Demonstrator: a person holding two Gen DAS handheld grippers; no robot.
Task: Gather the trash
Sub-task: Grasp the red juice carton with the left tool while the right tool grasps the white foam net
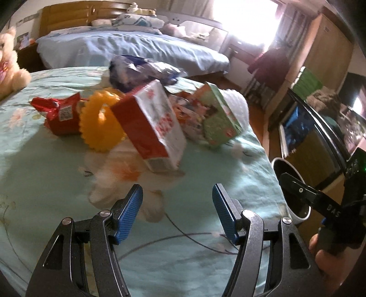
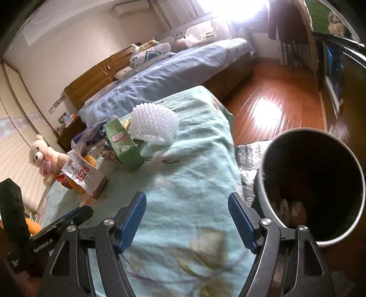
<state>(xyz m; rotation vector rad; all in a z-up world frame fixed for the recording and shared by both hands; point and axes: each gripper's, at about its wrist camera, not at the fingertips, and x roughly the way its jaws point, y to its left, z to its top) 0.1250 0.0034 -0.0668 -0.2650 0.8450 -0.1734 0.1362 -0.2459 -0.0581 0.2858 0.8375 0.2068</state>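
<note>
Trash heaped on the green floral bed cover (image 1: pixel 34 160), well beyond both tools. Left tool (image 1: pixel 177 201) spread, nothing between the blue pads, hovering over bare cover nearer the camera than the heap. Right tool (image 2: pixel 187 213) likewise spread and empty, above the cover's edge, just beside the bin (image 2: pixel 270 182). Nearest item of the heap to the left tool: red-and-white carton (image 1: pixel 151 123), tilted, leaning on the pile. Left of the carton, touching it: yellow toothed ring (image 1: pixel 100 121), then red wrapper (image 1: pixel 57 114). Right of the carton: green box (image 1: pixel 219 118), with white foam net (image 1: pixel 239 102) behind it. Behind the carton: crumpled blue-and-white plastic bag (image 1: pixel 139 68). Far left of the carton, at the cover's edge: cream plush bear (image 1: pixel 11 68). Bin round, dark inside, standing on the floor off the cover's right edge, a few scraps lying at its bottom. Beyond the heap: blue bed (image 1: pixel 128 48) with wooden headboard (image 1: pixel 68 18).
</note>
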